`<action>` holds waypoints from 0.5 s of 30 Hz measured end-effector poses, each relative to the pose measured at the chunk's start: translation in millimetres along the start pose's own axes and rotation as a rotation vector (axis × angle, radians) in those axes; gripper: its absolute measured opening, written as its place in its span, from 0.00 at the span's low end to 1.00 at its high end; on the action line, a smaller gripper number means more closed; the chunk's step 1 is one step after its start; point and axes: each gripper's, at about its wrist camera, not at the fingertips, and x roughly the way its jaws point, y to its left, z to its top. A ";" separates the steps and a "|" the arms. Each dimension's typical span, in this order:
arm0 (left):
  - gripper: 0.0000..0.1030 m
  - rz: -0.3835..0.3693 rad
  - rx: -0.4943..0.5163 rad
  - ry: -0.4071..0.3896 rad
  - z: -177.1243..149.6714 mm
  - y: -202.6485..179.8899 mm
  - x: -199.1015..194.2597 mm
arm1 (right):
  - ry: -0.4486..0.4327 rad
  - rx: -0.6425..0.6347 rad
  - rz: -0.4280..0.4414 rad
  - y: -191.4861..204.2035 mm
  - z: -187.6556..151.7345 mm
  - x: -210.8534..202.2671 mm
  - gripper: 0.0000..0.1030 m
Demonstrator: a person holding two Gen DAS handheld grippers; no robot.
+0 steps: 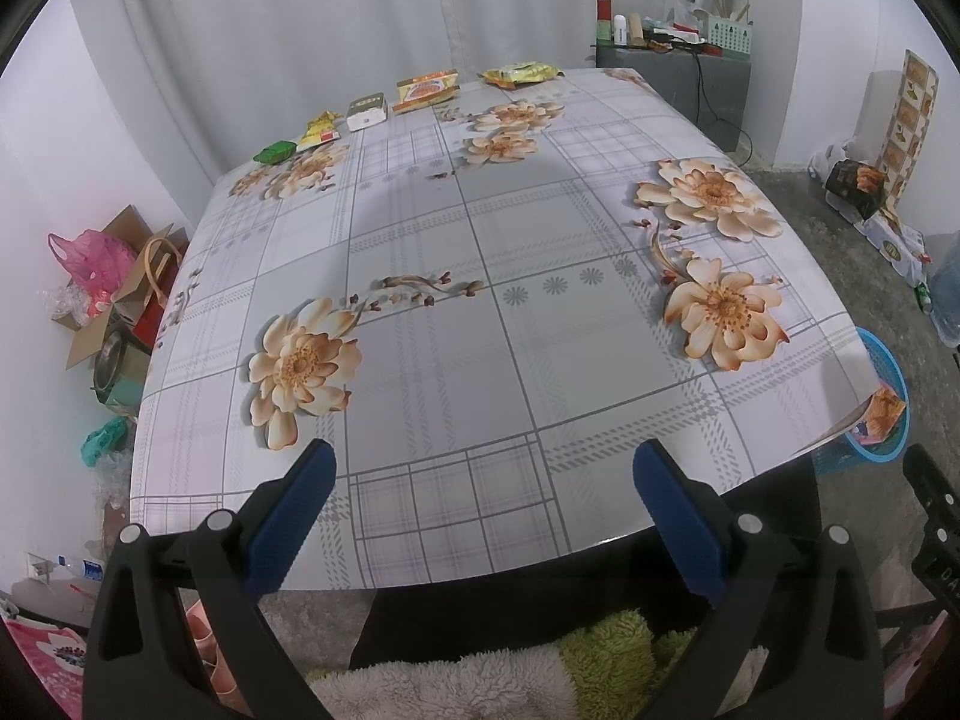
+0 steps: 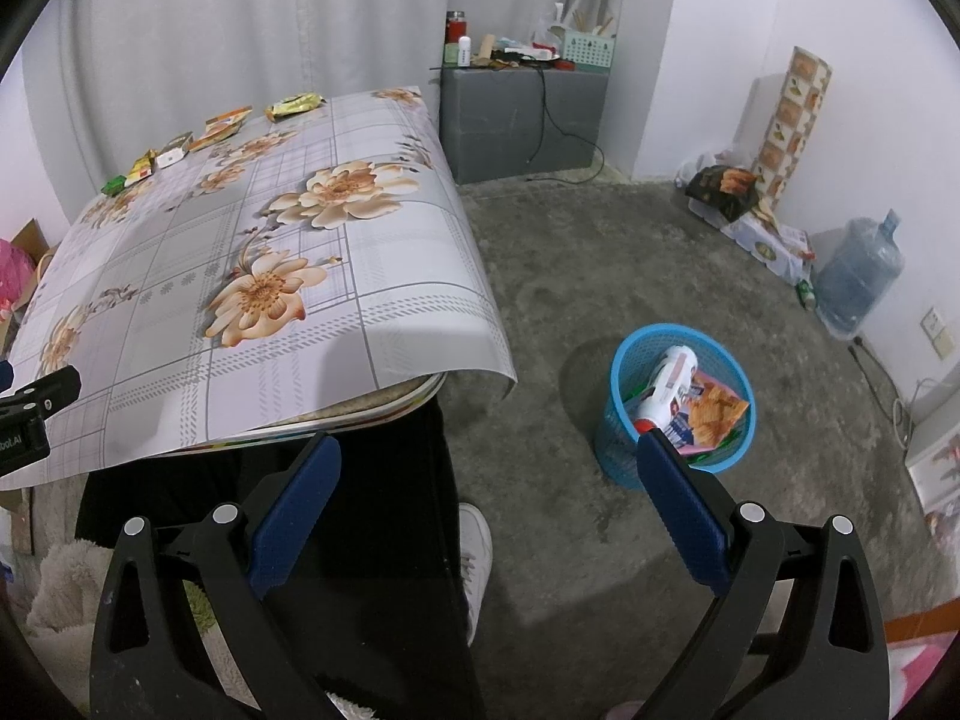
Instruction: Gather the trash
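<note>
Several pieces of trash lie along the table's far edge: a green packet [image 1: 274, 152], a yellow wrapper [image 1: 319, 129], a white box [image 1: 366, 111], an orange snack bag [image 1: 426, 90] and a yellow-green bag [image 1: 520, 73]. My left gripper [image 1: 483, 456] is open over the near table edge, empty. My right gripper [image 2: 487, 450] is open above the floor, empty, with the blue bin [image 2: 681, 402] just right of it. The bin holds a white bottle [image 2: 669, 381] and a chip bag [image 2: 714, 411]. The same trash row [image 2: 222, 126] appears far left in the right wrist view.
A floral tablecloth [image 1: 480, 312] overhangs the table. A person's dark trousers and white shoe [image 2: 477, 546] stand beside the bin. Boxes and a pink bag [image 1: 96, 258] sit left of the table. A grey cabinet [image 2: 516, 120], water jug [image 2: 858, 276] and bags line the walls.
</note>
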 end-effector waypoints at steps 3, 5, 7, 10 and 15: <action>0.94 -0.001 0.000 0.002 -1.5 0.6 0.4 | 0.000 0.001 0.001 -0.5 -0.4 0.1 0.92; 0.94 0.000 0.001 0.002 -2.8 0.5 0.1 | 0.000 0.001 0.000 -0.7 -0.2 -0.1 0.92; 0.94 -0.001 0.001 0.001 -0.7 0.2 0.5 | 0.000 0.002 0.001 -0.8 -0.4 -0.1 0.92; 0.94 -0.001 0.001 0.002 -0.2 0.0 0.6 | 0.000 0.001 0.001 -1.1 0.2 -0.1 0.92; 0.94 0.000 0.002 0.002 -0.4 0.0 0.5 | 0.000 0.000 0.001 -1.3 0.1 -0.3 0.92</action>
